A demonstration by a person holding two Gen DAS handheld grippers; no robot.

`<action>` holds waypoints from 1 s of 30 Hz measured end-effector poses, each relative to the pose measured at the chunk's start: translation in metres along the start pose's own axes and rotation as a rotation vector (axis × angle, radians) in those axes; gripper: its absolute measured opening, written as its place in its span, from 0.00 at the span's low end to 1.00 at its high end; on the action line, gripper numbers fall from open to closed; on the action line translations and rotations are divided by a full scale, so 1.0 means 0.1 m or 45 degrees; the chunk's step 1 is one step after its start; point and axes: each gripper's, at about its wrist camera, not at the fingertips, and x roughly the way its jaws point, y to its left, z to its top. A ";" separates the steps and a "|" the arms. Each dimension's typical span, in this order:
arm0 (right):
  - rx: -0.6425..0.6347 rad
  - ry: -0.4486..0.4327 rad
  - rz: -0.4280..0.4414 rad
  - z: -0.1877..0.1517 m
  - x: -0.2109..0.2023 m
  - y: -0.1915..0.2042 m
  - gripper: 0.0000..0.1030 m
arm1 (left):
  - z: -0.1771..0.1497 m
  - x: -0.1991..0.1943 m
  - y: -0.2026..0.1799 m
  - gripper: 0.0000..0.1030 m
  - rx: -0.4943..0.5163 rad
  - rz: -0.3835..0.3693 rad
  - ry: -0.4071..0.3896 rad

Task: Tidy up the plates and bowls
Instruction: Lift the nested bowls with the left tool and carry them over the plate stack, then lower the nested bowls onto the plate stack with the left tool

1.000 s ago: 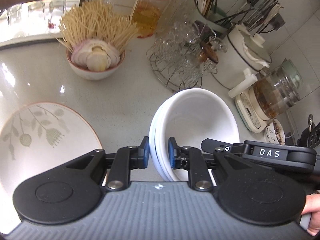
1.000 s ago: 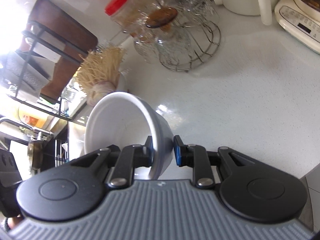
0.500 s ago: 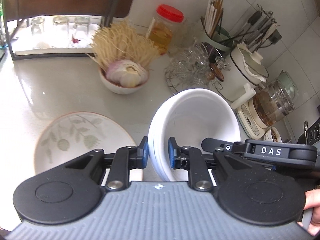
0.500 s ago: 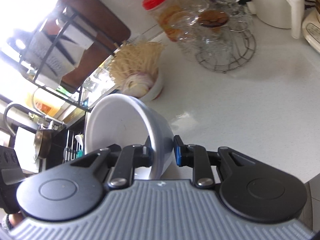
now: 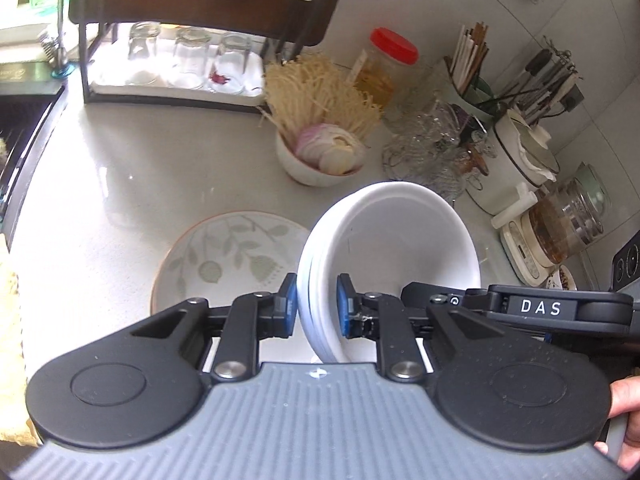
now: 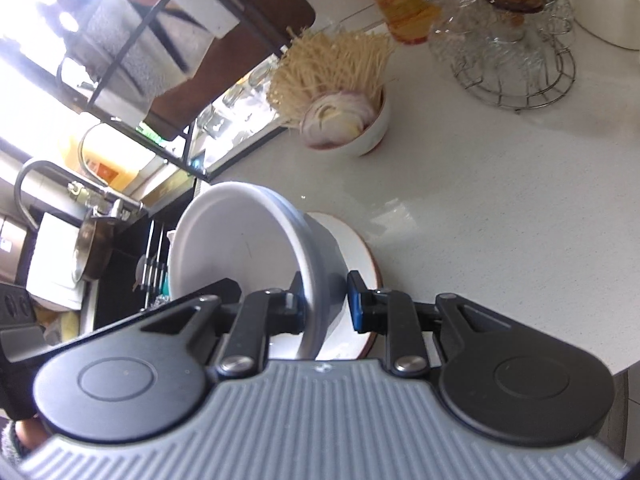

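Left wrist view, from left to right. A leaf-patterned plate (image 5: 224, 256) lies flat on the pale countertop (image 5: 120, 184), left of centre. Just right of it, the left gripper (image 5: 316, 308) pinches the near rim of a stack of white bowls (image 5: 392, 248): one blue-padded finger presses the outer wall, the other the inner face, so the jaws stand only as far apart as the stacked rims are thick. The stack is tipped with its opening facing right and is held above the counter, its left edge overlapping the plate's right edge in this view. The right gripper (image 5: 424, 294), labelled DAS, reaches in from the right behind the stack. Far beyond, a small bowl of onion slices and noodles (image 5: 324, 152) stands mid-counter, with a red-lidded jar (image 5: 384, 68) and a wire rack of glassware (image 5: 432, 152) to its right.

Right wrist view, from left to right. A dark sink (image 6: 120, 276) lies at the left. The right gripper (image 6: 326, 300) clamps the bowl stack (image 6: 248, 240) across its wall, jaws narrowly parted around the rim, the opening turned left. The plate (image 6: 356, 252) shows beneath and right of the stack; whether they touch cannot be told. The onion bowl (image 6: 352, 124) and rack (image 6: 516, 60) stand far right.
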 end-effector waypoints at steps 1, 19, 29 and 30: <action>-0.001 0.009 -0.002 -0.01 0.04 0.02 0.23 | -0.01 0.00 0.05 0.21 -0.011 -0.001 -0.001; -0.044 0.145 -0.094 -0.12 0.68 0.09 0.23 | -0.19 0.39 0.52 0.21 -0.071 0.047 0.071; -0.104 0.144 -0.127 -0.12 0.85 0.18 0.23 | -0.15 0.50 0.66 0.21 -0.086 0.059 0.087; -0.105 0.147 -0.128 -0.13 0.87 0.18 0.23 | -0.16 0.51 0.68 0.21 -0.089 0.063 0.092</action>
